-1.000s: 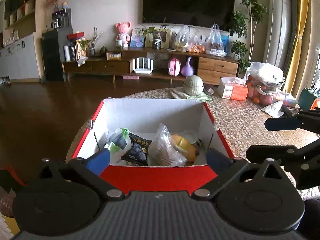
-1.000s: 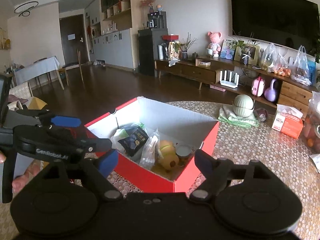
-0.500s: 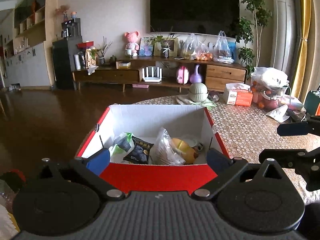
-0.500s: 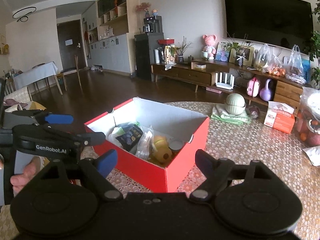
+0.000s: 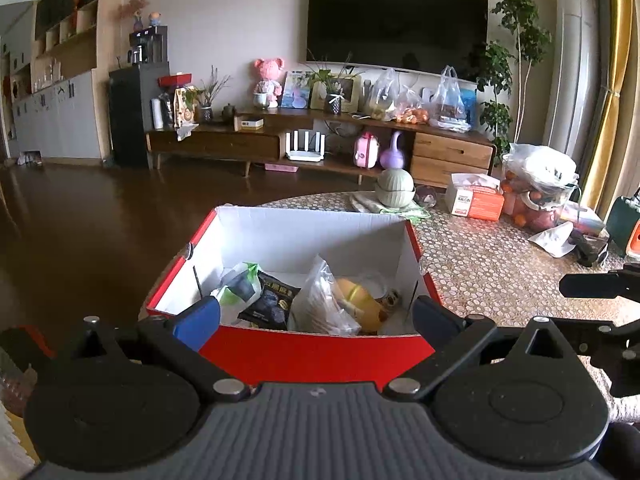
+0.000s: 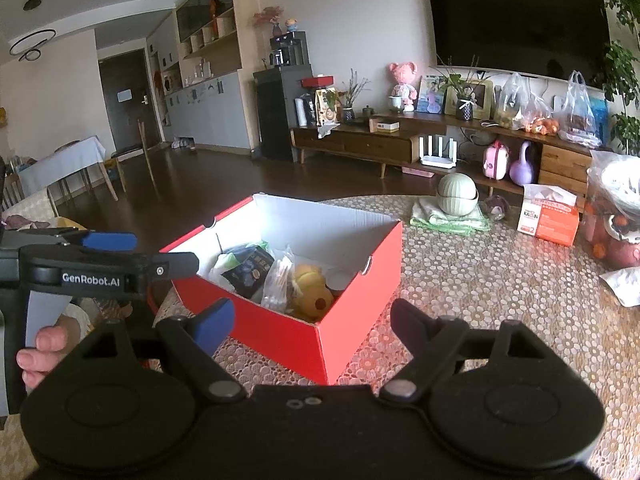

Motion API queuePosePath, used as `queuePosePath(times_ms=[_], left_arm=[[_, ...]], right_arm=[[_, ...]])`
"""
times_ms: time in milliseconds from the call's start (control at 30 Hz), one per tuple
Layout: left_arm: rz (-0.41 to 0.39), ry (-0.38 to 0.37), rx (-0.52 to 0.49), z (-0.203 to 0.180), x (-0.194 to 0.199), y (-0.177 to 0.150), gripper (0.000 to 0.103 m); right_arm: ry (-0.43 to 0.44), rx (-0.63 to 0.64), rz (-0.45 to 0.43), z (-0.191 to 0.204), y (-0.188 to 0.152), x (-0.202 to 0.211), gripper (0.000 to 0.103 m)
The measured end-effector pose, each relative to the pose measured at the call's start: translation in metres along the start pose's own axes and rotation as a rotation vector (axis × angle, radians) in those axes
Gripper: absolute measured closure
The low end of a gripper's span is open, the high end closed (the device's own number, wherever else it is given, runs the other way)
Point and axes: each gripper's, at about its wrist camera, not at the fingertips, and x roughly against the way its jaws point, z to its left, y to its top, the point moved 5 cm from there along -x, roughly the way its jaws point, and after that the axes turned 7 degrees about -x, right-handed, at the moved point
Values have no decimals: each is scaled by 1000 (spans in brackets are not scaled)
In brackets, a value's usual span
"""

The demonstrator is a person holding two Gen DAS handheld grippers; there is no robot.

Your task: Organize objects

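A living room with a dark wood floor, a wall-mounted television (image 5: 398, 24) and a low wooden sideboard (image 5: 320, 146) forms the background; in front lies a table (image 6: 500, 280) covered with a patterned lace cloth.

On the table's near-left part stands an open red box (image 5: 316, 354) with white inner walls. Inside it, from left to right in the left wrist view, are a white and green bag (image 5: 238, 286), a black snack packet (image 5: 270, 304), a clear plastic bag (image 5: 324, 304) and a yellow plush toy (image 5: 360, 300); a small round tin (image 6: 339, 280) sits beside the toy toward the far right corner. The contents fill only the near half of the box.

Farther back on the table a green lidded bowl (image 5: 395, 188) rests on a folded green cloth (image 6: 450, 218), with an orange and white tissue box (image 5: 474, 200) to its right and a plastic bag of fruit (image 5: 536, 188) beyond that. A crumpled white wrapper (image 5: 554, 236) lies near the right edge.

The left gripper (image 5: 316, 316) hangs just before the box's near wall, its jaws spread wide and empty. The right gripper (image 6: 312, 322) is also spread wide and empty, near the box's front corner. A person's hand (image 6: 42, 352) grips the left tool's handle at the left of the right wrist view.
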Motion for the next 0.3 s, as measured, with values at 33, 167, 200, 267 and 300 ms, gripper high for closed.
queuePosePath(times_ms=[33, 167, 200, 267, 300], left_arm=[[3, 5, -5, -1, -1, 0, 0], [9, 21, -15, -2, -3, 2, 0], [11, 24, -15, -2, -3, 2, 0], [13, 24, -14, -2, -3, 2, 0], [15, 24, -13, -3, -3, 2, 0]], right_arm=[[-1, 0, 2, 0, -1, 0, 18], [-11, -6, 1, -4, -3, 2, 18], [-13, -10, 1, -5, -3, 2, 18], [-17, -18, 2, -8, -4, 4, 18], [-21, -22, 2, -10, -5, 4, 18]])
